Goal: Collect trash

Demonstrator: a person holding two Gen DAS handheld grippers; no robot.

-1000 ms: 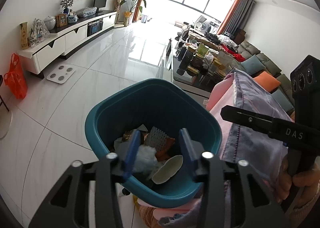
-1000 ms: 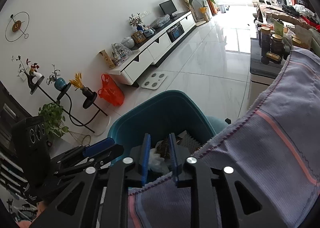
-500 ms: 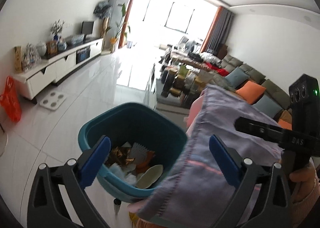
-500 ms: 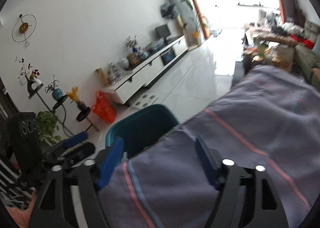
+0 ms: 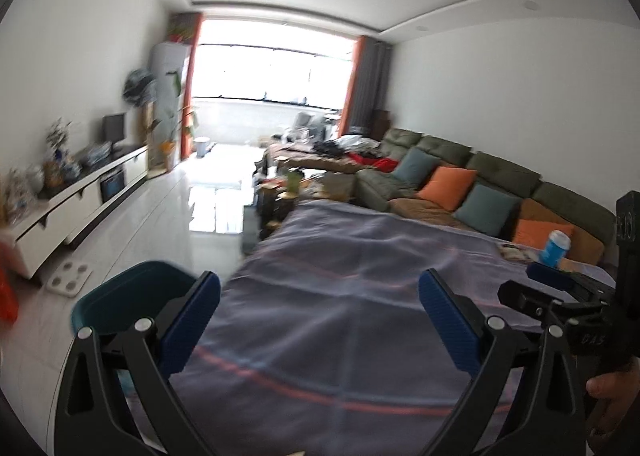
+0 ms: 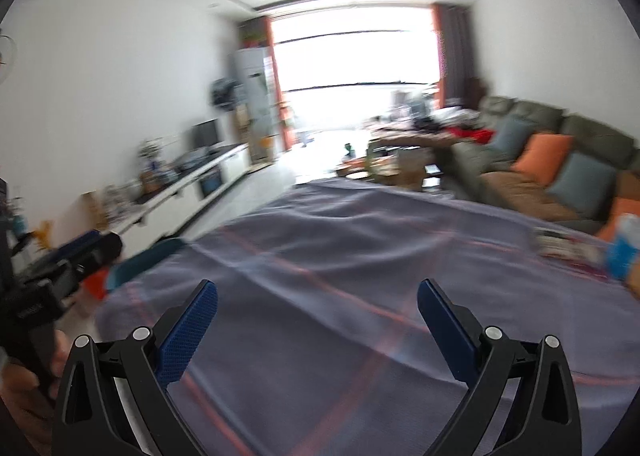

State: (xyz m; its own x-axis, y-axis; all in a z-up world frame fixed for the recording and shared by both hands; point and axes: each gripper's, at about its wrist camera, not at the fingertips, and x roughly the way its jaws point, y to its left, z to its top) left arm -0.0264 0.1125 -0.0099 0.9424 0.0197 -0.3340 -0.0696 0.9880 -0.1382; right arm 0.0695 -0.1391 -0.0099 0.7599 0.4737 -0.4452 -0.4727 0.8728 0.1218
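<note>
1. Gaping wide, the left tongs (image 5: 319,320) and right tongs (image 6: 317,332) hovered over the lavender striped cloth-covered counter (image 5: 360,296), holding nothing.
2. The teal plastic trash bin (image 5: 132,296) stood beside the counter's left edge.
3. The blue drink can (image 5: 554,248) stood near its far-right edge.

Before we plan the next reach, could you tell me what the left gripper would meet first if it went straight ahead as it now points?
Most likely the striped purple cloth: the open left gripper points low across it, with nothing nearer in line, though blur leaves depth uncertain.

Bright window (image 5: 272,72) — green sofa (image 5: 460,172), white walls
</note>
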